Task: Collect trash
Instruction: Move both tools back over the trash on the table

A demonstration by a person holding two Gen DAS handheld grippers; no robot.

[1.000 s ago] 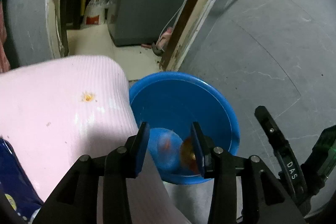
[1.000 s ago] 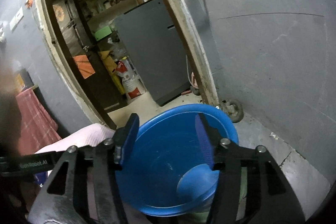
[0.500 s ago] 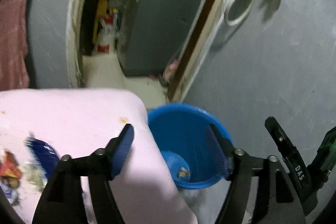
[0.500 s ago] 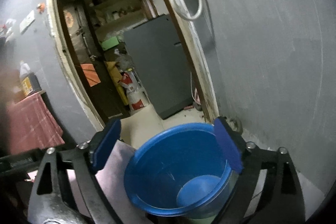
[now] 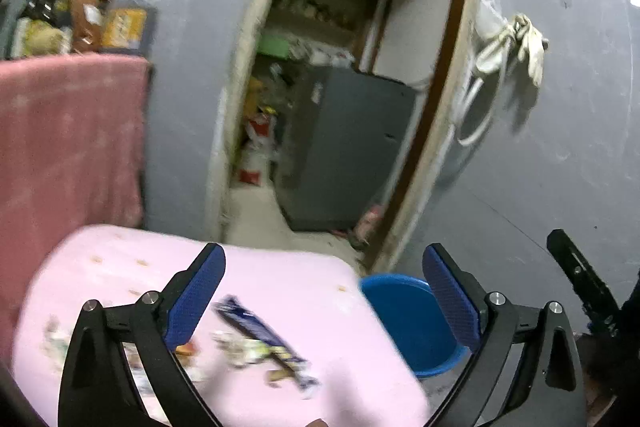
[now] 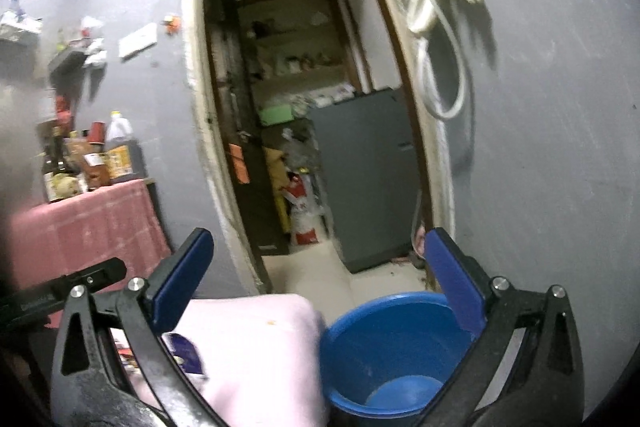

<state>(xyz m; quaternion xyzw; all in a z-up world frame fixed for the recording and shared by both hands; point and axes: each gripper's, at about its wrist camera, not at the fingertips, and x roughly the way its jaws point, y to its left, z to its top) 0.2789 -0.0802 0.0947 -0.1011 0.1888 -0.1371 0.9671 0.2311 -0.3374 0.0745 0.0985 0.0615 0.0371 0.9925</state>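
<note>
The left claw [image 5: 324,293] stood spread wide with nothing between its blue pads; its jaws had just been opening. The right claw [image 6: 320,275] was likewise released and empty, its jaws also just opened. A pink-covered worktop [image 5: 280,279] carried scattered trash: a dark blue wrapper [image 5: 256,331] lay near its middle, with smaller blurred scraps [image 5: 240,347] beside it towards the near edge. A blue bucket [image 6: 384,339] stood on the floor just beside the worktop's right edge, below a doorway [image 6: 296,107]. What lay in the bucket's bottom could not be made out.
</note>
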